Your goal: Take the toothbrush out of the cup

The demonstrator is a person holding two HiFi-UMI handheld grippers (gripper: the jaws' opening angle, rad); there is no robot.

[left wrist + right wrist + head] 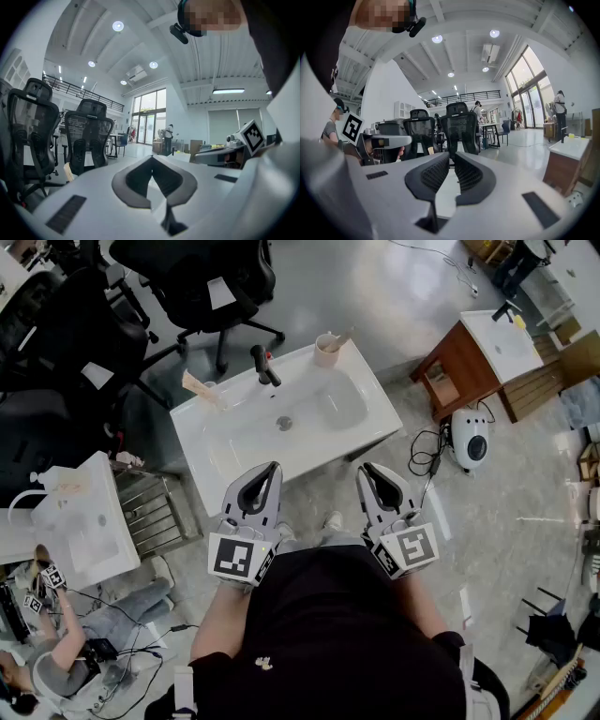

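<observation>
A beige cup [326, 351] stands at the far right corner of the white washbasin [366, 418], and a toothbrush [343, 337] leans out of it to the right. Both grippers are held close to my body, short of the basin's near edge and apart from the cup. My left gripper [273, 467] is shut with nothing in it, and its jaws meet at the tip in the left gripper view [152, 158]. My right gripper [367, 468] is likewise shut and empty, as the right gripper view [451, 155] shows. The cup is not seen in either gripper view.
A black tap [263, 365] stands at the basin's back edge, and a beige item [199, 385] lies at its far left corner. Black office chairs [202, 282] stand behind it. A wooden vanity [478, 357] and a white device [469, 437] with cables are at the right, another white unit [80, 521] at the left.
</observation>
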